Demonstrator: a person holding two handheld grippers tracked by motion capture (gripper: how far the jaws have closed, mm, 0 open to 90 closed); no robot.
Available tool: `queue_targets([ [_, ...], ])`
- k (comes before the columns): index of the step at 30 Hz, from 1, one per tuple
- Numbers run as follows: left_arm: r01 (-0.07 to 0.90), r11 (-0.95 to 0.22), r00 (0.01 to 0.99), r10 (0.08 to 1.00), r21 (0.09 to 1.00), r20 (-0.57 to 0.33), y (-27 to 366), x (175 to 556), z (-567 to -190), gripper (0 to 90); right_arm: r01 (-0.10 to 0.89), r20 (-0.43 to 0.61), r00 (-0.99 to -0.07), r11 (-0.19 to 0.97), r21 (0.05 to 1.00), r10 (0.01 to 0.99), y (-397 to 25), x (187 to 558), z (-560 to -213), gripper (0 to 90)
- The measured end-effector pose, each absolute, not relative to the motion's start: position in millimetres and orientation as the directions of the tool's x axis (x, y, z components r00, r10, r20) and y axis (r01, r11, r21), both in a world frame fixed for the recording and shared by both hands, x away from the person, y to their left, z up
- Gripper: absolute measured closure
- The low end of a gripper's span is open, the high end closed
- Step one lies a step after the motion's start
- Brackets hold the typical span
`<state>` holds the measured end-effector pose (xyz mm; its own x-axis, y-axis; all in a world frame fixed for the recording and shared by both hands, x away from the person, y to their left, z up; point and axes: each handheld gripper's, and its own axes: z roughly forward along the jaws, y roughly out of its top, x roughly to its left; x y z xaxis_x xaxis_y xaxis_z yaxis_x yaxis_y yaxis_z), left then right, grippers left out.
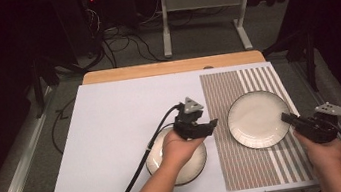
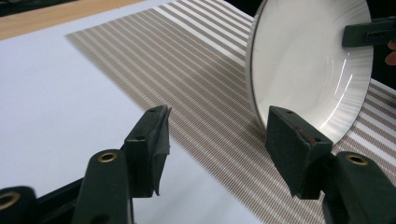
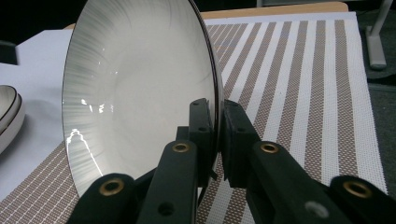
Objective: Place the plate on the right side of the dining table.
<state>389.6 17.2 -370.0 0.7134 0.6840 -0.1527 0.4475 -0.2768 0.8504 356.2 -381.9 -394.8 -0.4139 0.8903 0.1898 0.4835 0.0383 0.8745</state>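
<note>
Forearms at bottom edge of high view. White surface (image 1: pixel 111 119), striped woven mat (image 1: pixel 264 163) laid at right. Glazed round plate (image 3: pixel 140 93), dark rim, over mat, rim pinched in right gripper (image 3: pixel 218 121); placement judged unfinished. Stacked plates (image 1: pixel 188 166) beneath left gripper (image 2: pixel 217 140), spread wide, empty, awaiting transfer.

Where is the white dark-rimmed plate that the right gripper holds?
In the high view, the white dark-rimmed plate lies on the striped brown woven placemat at the table's right, right gripper clamped on its right rim, right of the stacked white bowls.
</note>
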Motion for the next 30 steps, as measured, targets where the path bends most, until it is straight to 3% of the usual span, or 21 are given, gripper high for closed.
queue_targets([
  [5, 0.432, -0.255, 0.704, 0.695, 0.865, -0.147, 61.6, 374.6, -369.9, 38.2, 0.489, 0.185, -0.404, 0.040, 0.871, 0.896, -381.2, 356.9, -395.3, 85.7],
  [15, 0.407, -0.200, 0.658, 0.741, 0.891, -0.134, 141.8, 348.3, -370.4, 27.5, 0.511, 0.180, -0.375, 0.040, 0.859, 0.910, -380.0, 359.5, -396.9, 84.4],
  [21, 0.377, -0.157, 0.655, 0.742, 0.913, -0.143, 175.0, 329.7, -369.4, 25.0, 0.523, 0.172, -0.361, 0.046, 0.851, 0.917, -379.4, 363.2, -398.8, 83.2],
  [24, 0.369, -0.145, 0.645, 0.752, 0.918, -0.140, 192.4, 318.1, -371.6, 16.9, 0.538, 0.171, -0.348, 0.047, 0.842, 0.922, -377.9, 367.4, -400.3, 82.2],
  [26, 0.326, -0.151, 0.639, 0.763, 0.933, -0.100, 208.1, 306.7, -380.0, 16.2, 0.549, 0.174, -0.339, 0.045, 0.834, 0.924, -377.7, 370.3, -401.3, 81.8],
  [30, 0.347, -0.131, 0.618, 0.777, 0.929, -0.121, 225.1, 305.7, -388.9, 15.5, 0.585, 0.209, -0.314, 0.015, 0.811, 0.926, -379.2, 376.8, -404.0, 81.4],
])
